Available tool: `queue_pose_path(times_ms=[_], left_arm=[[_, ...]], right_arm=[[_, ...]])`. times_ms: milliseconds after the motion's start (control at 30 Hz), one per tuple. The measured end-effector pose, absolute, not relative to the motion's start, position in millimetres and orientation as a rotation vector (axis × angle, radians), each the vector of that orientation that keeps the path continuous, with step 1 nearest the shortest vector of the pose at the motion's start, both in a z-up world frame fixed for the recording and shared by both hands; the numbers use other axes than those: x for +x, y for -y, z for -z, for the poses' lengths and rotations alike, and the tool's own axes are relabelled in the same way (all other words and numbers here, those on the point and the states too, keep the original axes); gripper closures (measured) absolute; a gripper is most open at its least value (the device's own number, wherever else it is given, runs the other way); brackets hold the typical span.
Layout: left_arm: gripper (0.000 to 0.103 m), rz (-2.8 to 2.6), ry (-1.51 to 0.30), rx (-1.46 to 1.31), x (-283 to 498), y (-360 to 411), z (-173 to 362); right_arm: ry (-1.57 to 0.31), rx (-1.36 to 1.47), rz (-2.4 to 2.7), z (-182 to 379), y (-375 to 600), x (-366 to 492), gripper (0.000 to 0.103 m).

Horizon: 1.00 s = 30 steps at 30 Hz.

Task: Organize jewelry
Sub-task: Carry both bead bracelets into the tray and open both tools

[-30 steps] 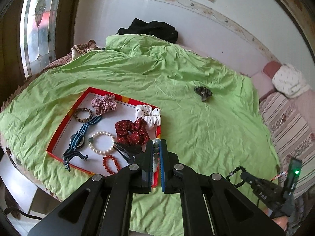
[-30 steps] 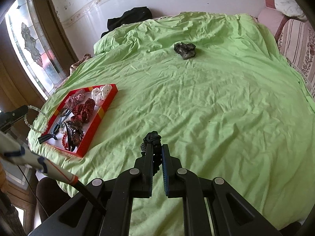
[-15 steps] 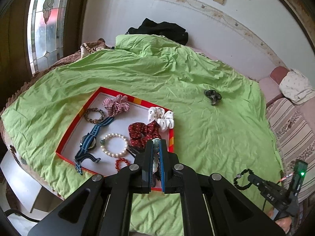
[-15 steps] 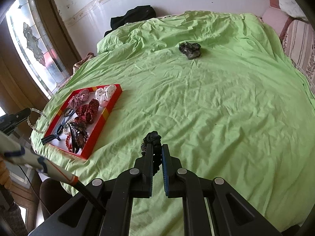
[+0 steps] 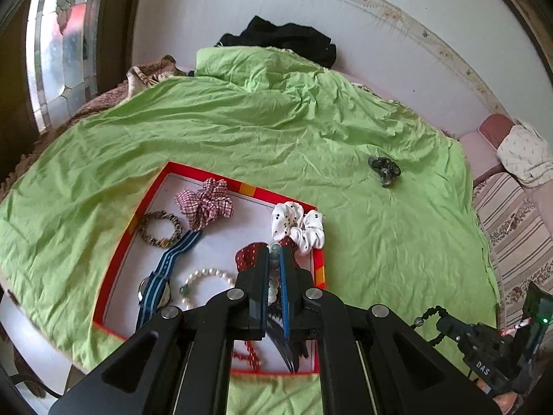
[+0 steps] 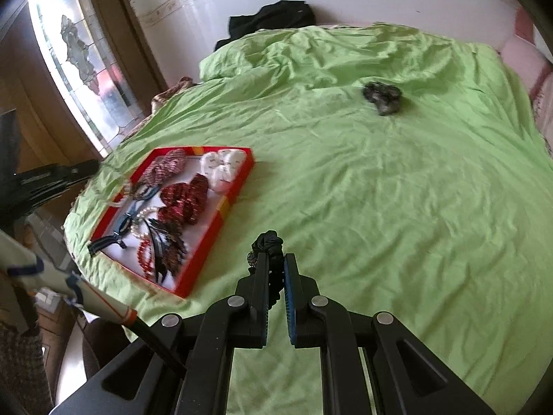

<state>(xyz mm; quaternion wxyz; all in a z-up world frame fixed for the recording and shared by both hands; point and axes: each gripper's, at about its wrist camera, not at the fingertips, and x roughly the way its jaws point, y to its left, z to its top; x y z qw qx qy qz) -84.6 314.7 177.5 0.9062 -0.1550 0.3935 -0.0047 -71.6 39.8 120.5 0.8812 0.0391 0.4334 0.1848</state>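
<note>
Pinched between the left gripper's (image 5: 274,259) closed fingers, a pale green bead bracelet (image 5: 273,276) hangs above the red tray (image 5: 319,269). Gripped likewise, a black scrunchie (image 6: 269,245) pokes past the right gripper's (image 6: 275,269) fingertips, over the green sheet (image 6: 397,207).

Left hand-held gripper (image 5: 274,259) pinching pale bead bracelet (image 5: 273,278), seemingly over red tray (image 5: 319,269).
</note>
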Motion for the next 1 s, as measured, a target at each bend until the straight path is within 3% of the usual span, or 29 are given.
queue_pose_path(times_ms=[433, 1000], left_arm=[[0.098, 0.079, -0.91, -0.347, 6, -337, -139], [0.098, 0.184, -1.048, -0.205, 87, -339, -97]], right_arm=[[-0.895, 0.032, -0.535, -134, -131, -18, 0.094], [-1.094, 0.23, -0.77, -71, -235, 63, 0.094]])
